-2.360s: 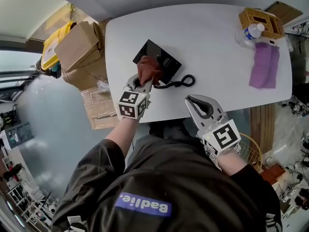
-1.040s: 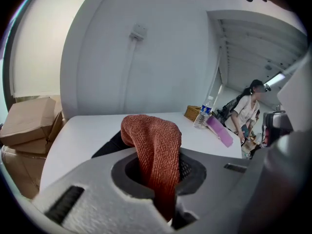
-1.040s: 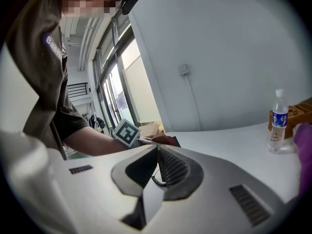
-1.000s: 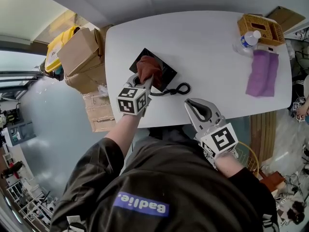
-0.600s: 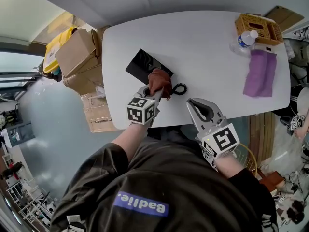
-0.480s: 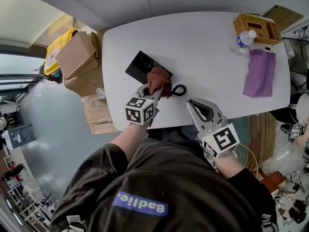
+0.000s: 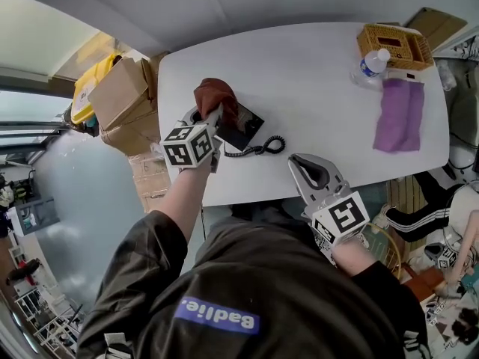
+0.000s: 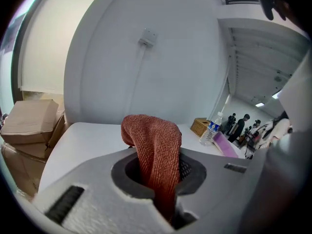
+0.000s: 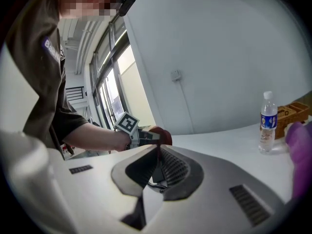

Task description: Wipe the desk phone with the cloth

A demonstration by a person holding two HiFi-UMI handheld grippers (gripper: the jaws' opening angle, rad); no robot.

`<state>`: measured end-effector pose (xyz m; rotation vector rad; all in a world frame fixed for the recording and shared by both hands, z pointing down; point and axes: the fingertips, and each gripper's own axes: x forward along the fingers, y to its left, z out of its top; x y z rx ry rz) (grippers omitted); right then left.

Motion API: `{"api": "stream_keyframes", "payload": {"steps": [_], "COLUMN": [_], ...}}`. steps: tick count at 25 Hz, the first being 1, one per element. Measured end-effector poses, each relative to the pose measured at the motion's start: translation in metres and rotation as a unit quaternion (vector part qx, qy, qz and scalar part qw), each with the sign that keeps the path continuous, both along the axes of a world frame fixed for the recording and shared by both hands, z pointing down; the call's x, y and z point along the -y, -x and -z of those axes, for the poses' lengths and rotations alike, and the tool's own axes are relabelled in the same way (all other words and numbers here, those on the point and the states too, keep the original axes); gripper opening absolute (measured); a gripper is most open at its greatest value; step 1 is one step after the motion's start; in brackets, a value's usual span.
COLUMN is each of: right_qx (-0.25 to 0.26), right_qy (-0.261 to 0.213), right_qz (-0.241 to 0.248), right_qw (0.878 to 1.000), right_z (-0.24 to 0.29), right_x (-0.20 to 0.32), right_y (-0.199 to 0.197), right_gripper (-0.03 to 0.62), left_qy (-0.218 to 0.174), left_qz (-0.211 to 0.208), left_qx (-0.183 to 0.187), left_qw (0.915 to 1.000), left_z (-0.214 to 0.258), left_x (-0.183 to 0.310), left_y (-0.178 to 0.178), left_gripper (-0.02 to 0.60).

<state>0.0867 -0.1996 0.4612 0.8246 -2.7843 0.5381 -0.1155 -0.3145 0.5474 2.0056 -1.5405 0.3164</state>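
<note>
A black desk phone (image 7: pixel 241 126) lies on the white table (image 7: pixel 314 73), its coiled cord (image 7: pixel 258 149) trailing right. My left gripper (image 7: pixel 212 117) is shut on a rust-red cloth (image 7: pixel 212 94), which bunches over the phone's left end. In the left gripper view the cloth (image 8: pixel 152 133) rises between the jaws and droops over the left gripper (image 8: pixel 156 155) tips, hiding the phone. My right gripper (image 7: pixel 298 159) hovers shut and empty at the table's near edge, right of the cord. The right gripper view shows the right gripper (image 9: pixel 158 148) pointing at the cloth (image 9: pixel 164 136).
A wicker basket (image 7: pixel 393 43), a water bottle (image 7: pixel 368 64) and a purple cloth (image 7: pixel 399 114) sit at the table's far right. Cardboard boxes (image 7: pixel 123 88) stand off the table's left end. The person's arm reaches over the near left edge.
The left gripper swung the cloth from the phone's near right end by the cord up and left to its left end. The right gripper stayed put.
</note>
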Motion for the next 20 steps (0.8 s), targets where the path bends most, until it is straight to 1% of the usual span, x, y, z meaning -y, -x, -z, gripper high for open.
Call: {"api": "stream_keyframes", "payload": {"steps": [2, 4, 7, 11, 17, 20], "right_qx": [0.001, 0.000, -0.002, -0.004, -0.008, -0.011], "right_qy": [0.002, 0.004, 0.009, 0.012, 0.015, 0.016], "right_qz": [-0.005, -0.010, -0.013, -0.023, -0.028, -0.027], "right_qw": [1.000, 1.000, 1.000, 1.000, 0.999, 0.999], "right_z": [-0.001, -0.002, -0.007, -0.009, -0.011, -0.013], "right_x": [0.001, 0.001, -0.001, -0.001, -0.008, -0.015], "right_y": [-0.003, -0.006, -0.013, -0.023, -0.031, -0.034], "right_gripper": [0.037, 0.037, 0.037, 0.037, 0.037, 0.037], "left_qy": [0.006, 0.014, 0.028, 0.045, 0.066, 0.072], "left_qz": [0.006, 0.000, -0.020, -0.046, -0.087, -0.101], "left_qx": [-0.010, -0.019, -0.034, -0.043, -0.053, -0.057], "left_qw": [0.9999, 0.9997, 0.9988, 0.9970, 0.9926, 0.9906], "left_z": [-0.004, -0.011, -0.025, -0.040, -0.053, -0.060], "left_x": [0.003, 0.002, -0.003, -0.015, -0.042, -0.056], "left_y": [0.000, -0.010, -0.035, -0.066, -0.105, -0.119], "left_gripper": [0.054, 0.054, 0.054, 0.054, 0.054, 0.054]}}
